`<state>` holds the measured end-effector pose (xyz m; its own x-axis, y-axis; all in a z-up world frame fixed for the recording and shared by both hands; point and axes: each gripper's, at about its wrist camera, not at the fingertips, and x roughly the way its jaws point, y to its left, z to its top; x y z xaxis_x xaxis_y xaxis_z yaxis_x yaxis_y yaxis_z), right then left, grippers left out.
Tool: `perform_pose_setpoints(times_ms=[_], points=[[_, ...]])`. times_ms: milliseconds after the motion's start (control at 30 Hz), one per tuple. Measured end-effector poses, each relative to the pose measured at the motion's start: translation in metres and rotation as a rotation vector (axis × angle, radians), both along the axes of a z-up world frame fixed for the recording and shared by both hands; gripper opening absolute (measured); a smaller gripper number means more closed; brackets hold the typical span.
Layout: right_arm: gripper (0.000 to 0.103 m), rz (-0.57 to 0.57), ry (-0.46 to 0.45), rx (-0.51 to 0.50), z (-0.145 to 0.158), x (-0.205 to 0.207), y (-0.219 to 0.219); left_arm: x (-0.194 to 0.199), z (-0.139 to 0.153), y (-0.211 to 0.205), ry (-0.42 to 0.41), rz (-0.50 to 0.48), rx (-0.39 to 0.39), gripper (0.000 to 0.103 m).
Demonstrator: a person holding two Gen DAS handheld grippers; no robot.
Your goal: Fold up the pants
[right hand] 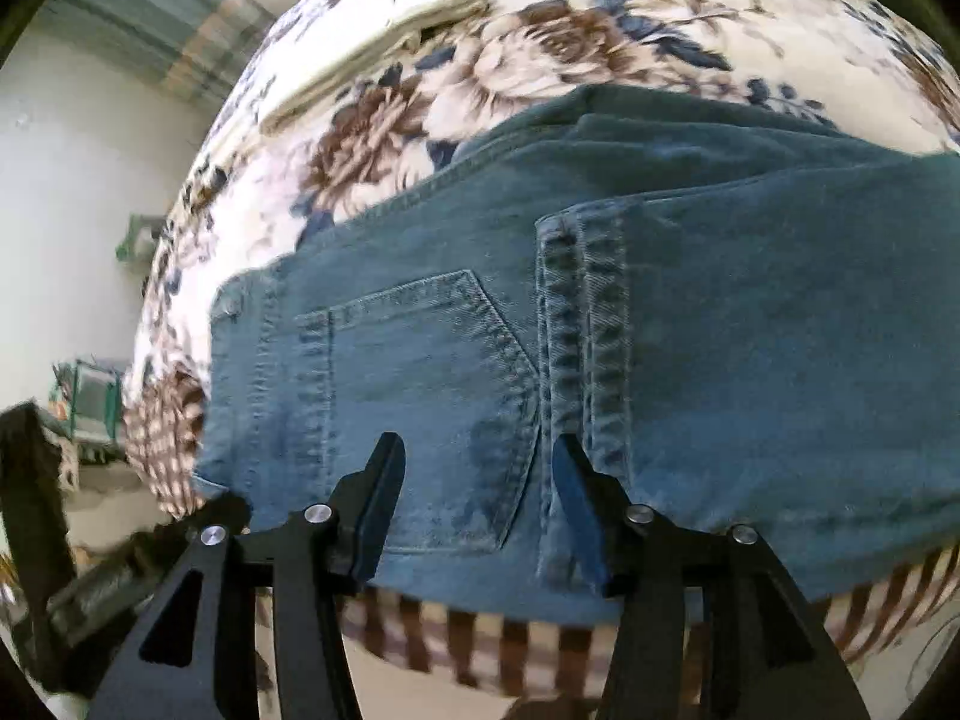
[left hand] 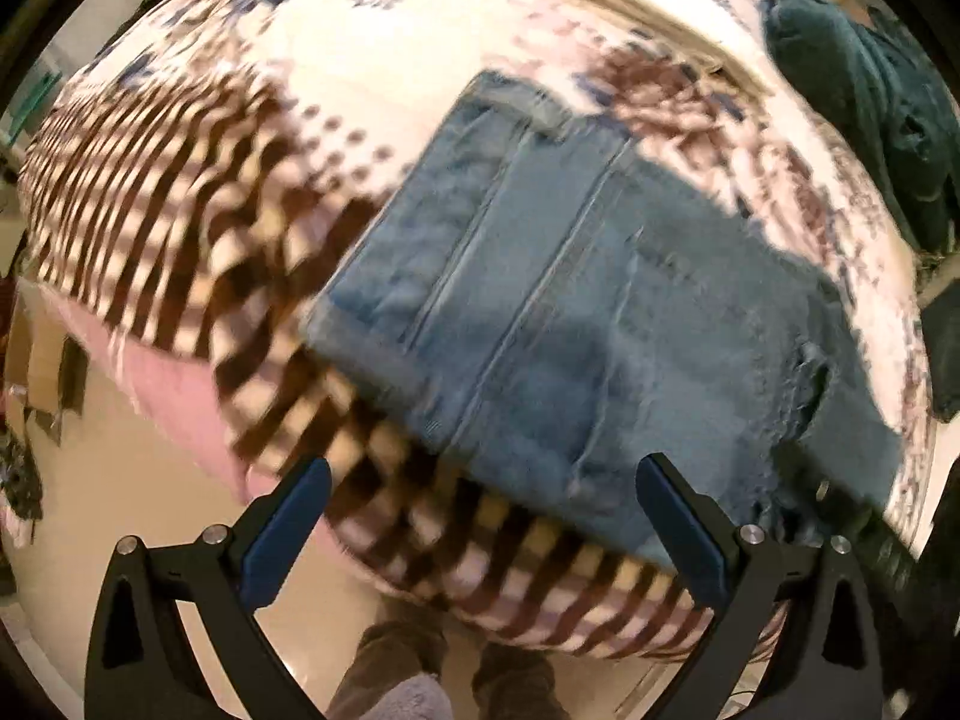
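Folded light jeans (left hand: 558,312) lie near the bed's (left hand: 180,192) front edge; the left hand-held gripper (left hand: 480,516) gapes empty above. The right hand-held gripper (right hand: 480,480), half-spread, grips nothing over dark jeans (right hand: 690,330) at that edge.

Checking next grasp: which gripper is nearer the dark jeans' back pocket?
Right. The right gripper hangs open at the back pocket; the left gripper is open over the light folded jeans.

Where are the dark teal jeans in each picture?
Left wrist view: the dark teal jeans sit bunched at the upper right edge, beyond the folded light blue jeans.
Right wrist view: they fill the middle and right, back pocket facing up, under the right gripper.
Shared landmark: the folded cream cloth lies on the floral bedspread in both.
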<state>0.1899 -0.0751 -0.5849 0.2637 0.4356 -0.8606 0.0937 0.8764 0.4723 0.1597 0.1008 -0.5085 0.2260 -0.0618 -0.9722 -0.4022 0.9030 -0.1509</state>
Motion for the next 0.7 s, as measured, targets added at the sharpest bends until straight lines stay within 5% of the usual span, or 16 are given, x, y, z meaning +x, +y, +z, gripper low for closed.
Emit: perform_pose_setpoints(times_ms=[133, 300, 433, 533, 600, 700], points=[[0.077, -0.186, -0.006, -0.038, 0.023, -0.026, -0.073, 0.026, 0.010, -0.025, -0.060, -0.076, -0.033, 0.103], [0.077, -0.317, 0.081, -0.245, 0.030, -0.035, -0.165, 0.064, 0.006, -0.088, -0.069, -0.177, -0.077, 0.103], [0.077, -0.319, 0.175, -0.387, 0.006, -0.026, -0.216, 0.089, -0.009, -0.144, -0.058, -0.244, -0.095, 0.103], [0.074, -0.227, 0.267, -0.463, -0.032, -0.013, -0.225, 0.101, -0.041, -0.185, 0.027, -0.323, -0.113, 0.103], [0.074, -0.180, 0.289, -0.474, -0.046, -0.015, -0.231, 0.096, -0.061, -0.200, 0.090, -0.338, -0.037, 0.103], [0.076, -0.218, 0.334, -0.401, -0.062, -0.024, -0.251, 0.087, -0.068, -0.208, 0.068, -0.374, 0.029, 0.103]])
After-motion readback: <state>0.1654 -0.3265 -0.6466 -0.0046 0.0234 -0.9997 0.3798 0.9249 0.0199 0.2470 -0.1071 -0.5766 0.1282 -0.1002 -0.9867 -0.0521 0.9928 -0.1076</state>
